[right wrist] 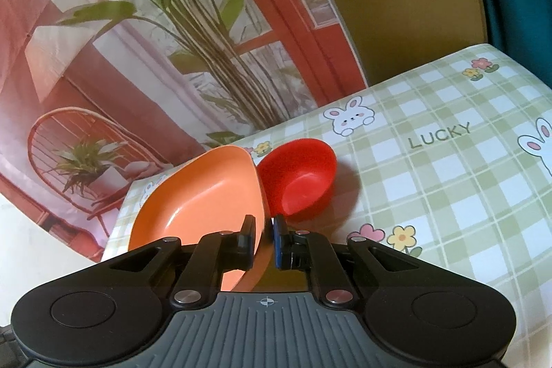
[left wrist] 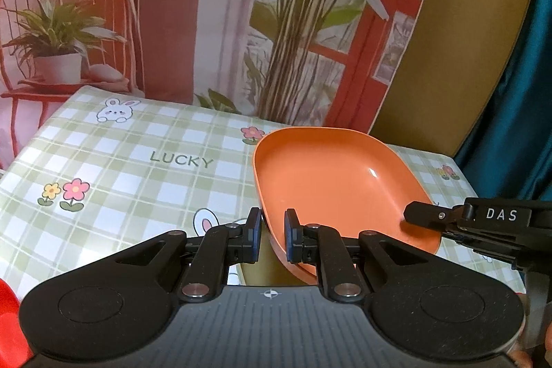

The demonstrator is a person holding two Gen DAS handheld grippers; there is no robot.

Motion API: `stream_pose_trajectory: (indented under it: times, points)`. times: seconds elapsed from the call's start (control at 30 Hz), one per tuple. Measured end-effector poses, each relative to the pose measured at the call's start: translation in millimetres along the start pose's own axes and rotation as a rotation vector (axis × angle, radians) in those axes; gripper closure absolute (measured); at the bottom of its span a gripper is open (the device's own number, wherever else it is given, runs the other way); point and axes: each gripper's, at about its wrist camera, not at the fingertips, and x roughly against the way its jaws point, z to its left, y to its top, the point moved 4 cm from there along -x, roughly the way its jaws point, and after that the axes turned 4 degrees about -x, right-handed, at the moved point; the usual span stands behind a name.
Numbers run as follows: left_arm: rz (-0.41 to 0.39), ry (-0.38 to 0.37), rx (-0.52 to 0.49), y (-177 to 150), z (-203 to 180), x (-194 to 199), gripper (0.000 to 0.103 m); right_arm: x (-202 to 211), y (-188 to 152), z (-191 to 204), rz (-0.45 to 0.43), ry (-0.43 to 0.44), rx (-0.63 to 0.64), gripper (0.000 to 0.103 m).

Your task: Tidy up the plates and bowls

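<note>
Both my left gripper (left wrist: 272, 235) and right gripper (right wrist: 264, 242) pinch the plate (left wrist: 331, 181) by its thin rim; it looks light, stiff and slick.

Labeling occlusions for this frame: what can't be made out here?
- Left wrist view: orange plate near rim, hidden behind the left gripper.
- Left wrist view: a red thing, cut off by the left edge.
- Right wrist view: red bowl left side, hidden behind the plate; right gripper covers its near rim.
</note>
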Motion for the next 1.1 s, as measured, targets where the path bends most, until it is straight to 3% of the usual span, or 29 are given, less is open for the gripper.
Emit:
stream_pose_trajectory:
  times: [0.4, 1.1]
  points:
    - [0.002, -0.029, -0.002, -18.3, -1.7, -0.1, 0.088, 6.8, -24.9, -20.2, 0.014, 0.017, -0.062, 0.092]
    - [0.047, -0.048, -0.015, -35.6, -1.2, -9.8, 0.088, -4.6, -49.1, -30.4, 0.037, -0.024, 0.045, 0.090]
